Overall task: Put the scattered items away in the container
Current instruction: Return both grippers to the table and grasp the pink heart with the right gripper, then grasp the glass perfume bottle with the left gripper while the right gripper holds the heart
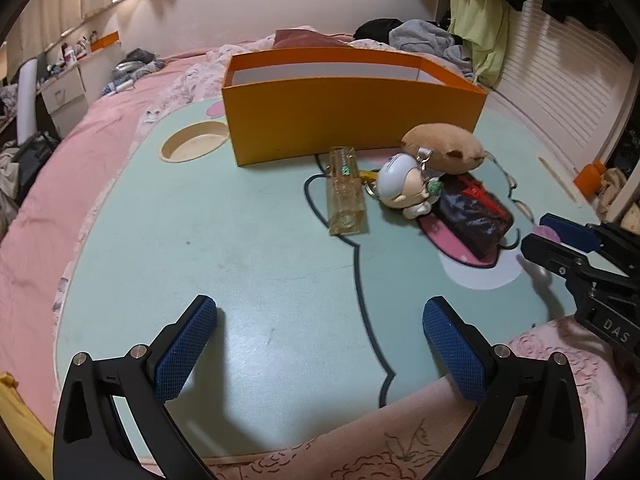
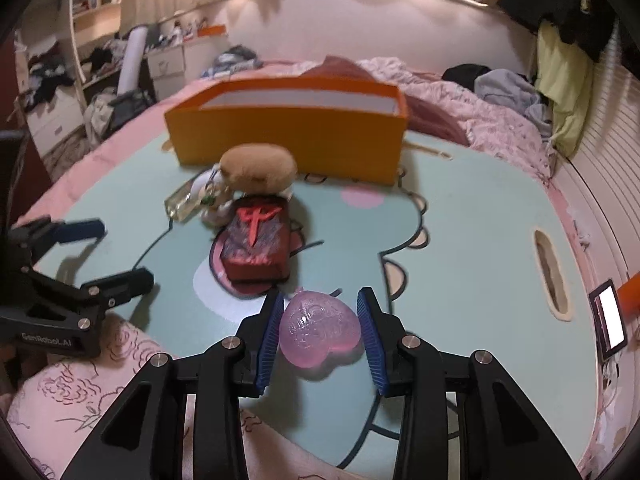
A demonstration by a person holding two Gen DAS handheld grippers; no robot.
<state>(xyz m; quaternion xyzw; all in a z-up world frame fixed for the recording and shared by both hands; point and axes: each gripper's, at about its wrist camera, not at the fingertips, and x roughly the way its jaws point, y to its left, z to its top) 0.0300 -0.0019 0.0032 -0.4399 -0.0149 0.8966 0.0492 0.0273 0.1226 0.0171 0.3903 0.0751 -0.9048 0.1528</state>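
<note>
An orange box (image 1: 352,120) stands at the back of the mint lap table (image 1: 240,240); it also shows in the right wrist view (image 2: 288,136). In front of it lie a clear yellow bottle (image 1: 346,196), a white figure keychain (image 1: 404,184), a brown plush (image 1: 444,148) and a dark block with a red mark (image 1: 472,216) (image 2: 256,244). My right gripper (image 2: 320,328) is shut on a pink heart-shaped piece (image 2: 318,328), held over the table's near side. My left gripper (image 1: 320,340) is open and empty above the table's front.
The table lies on a pink bed (image 1: 48,208) with bedding and clothes behind. A round cup recess (image 1: 192,146) is left of the box. A slot (image 2: 552,276) is at the table's right. A lit phone (image 2: 610,318) lies at the far right.
</note>
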